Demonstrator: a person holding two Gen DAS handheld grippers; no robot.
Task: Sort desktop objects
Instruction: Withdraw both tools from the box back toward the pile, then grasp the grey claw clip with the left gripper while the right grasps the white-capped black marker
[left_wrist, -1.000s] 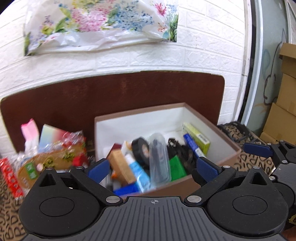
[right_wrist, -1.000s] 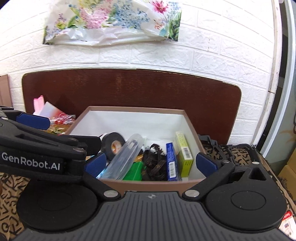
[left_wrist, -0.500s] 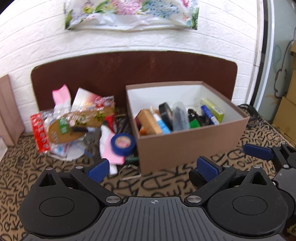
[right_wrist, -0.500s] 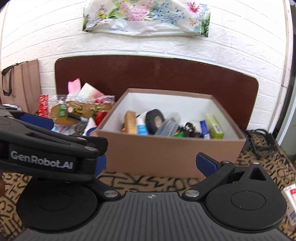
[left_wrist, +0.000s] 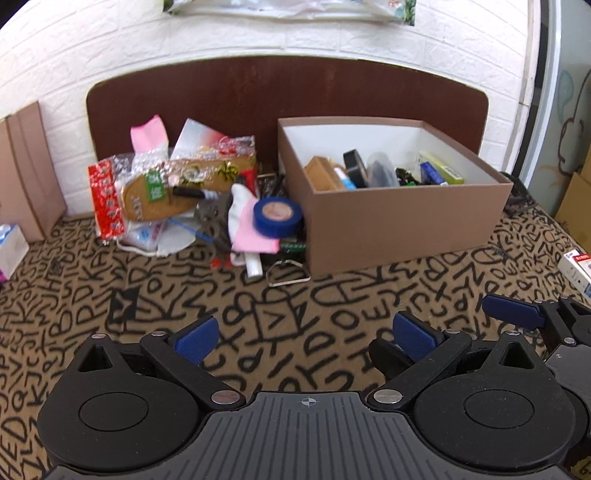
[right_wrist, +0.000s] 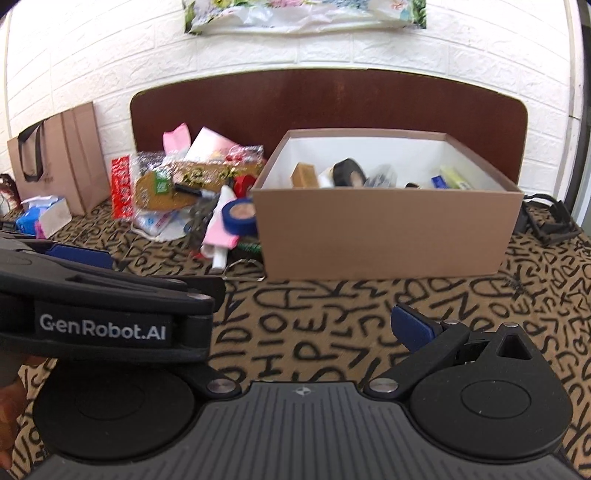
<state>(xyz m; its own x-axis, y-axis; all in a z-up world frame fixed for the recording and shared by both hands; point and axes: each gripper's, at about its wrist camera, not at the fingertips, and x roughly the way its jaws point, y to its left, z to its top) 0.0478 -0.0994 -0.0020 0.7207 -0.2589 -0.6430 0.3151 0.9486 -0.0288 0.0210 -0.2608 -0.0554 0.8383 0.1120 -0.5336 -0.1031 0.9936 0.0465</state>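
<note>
Left wrist view first: the left gripper (left_wrist: 302, 330) sits low over the letter-patterned tan and black tablecloth (left_wrist: 280, 332), its blue-padded fingers (left_wrist: 195, 334) spread wide apart with nothing between them. Ahead and to the right of it stands the brown cardboard box with a white lining (left_wrist: 402, 218), open-topped and packed with small things: a black roll of tape (left_wrist: 355, 168), a tan wooden block (left_wrist: 322, 172), a clear plastic tube (left_wrist: 382, 171) and a yellow-green carton (left_wrist: 441, 172) against the right wall. Ahead and to the left, touching the box's left side, lies the loose heap: a blue roll of tape (left_wrist: 277, 217) resting on a pink and white cloth (left_wrist: 248, 229), a crinkly clear bag with a brown printed pack (left_wrist: 177, 184) and a red packet (left_wrist: 105, 201) at its far left edge. A bent wire clip (left_wrist: 288, 273) lies just in front of the box corner.

Over on the right wrist view, the right gripper (right_wrist: 310, 325) hovers beside its partner, jaws also wide open and empty. Its left finger is hidden behind the other gripper's black body. A brown paper bag with black handles (right_wrist: 55, 158) stands far left against the white brick wall (right_wrist: 110, 55).
</note>
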